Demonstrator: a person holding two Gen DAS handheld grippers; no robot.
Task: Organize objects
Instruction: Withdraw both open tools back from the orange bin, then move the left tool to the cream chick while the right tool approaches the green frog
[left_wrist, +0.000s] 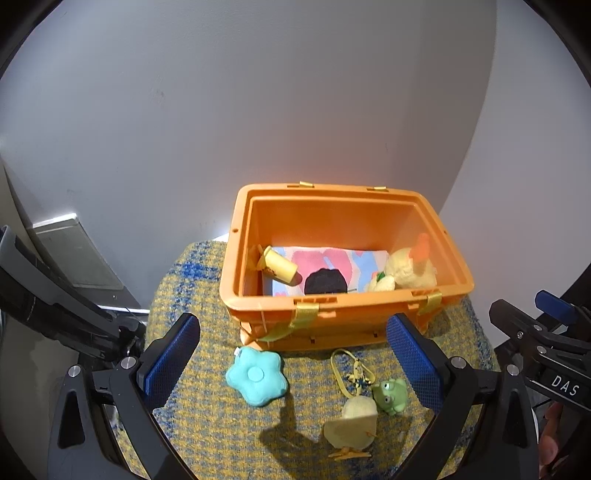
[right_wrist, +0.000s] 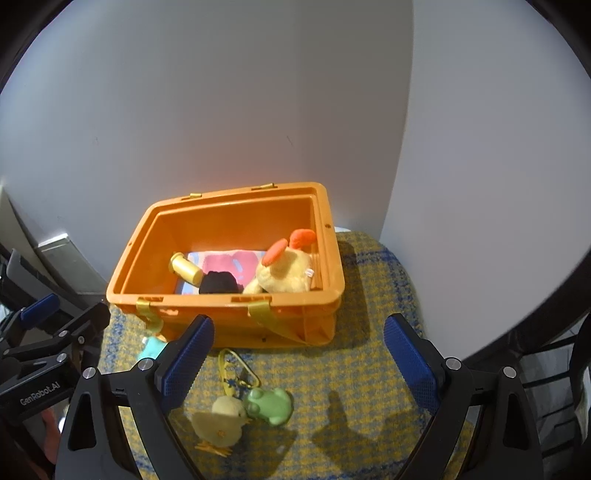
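Both your left gripper (left_wrist: 293, 360) and right gripper (right_wrist: 298, 360) gape empty above the yellow-blue woven mat's (left_wrist: 207, 435) front edge, ready for the teal flower-shaped cushion (left_wrist: 257, 376) outside the orange plastic bin (left_wrist: 343, 321).

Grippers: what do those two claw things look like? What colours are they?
Both match. The left gripper and right gripper have black angular plastic frames with silver round bolts, and each finger ends in a bright blue pad with a bumpy grid texture. Seen from the side, one body reads "DAS" in white, the other "GenRobot.AI", each with a small blue tab. No cables or sleeves are visible.
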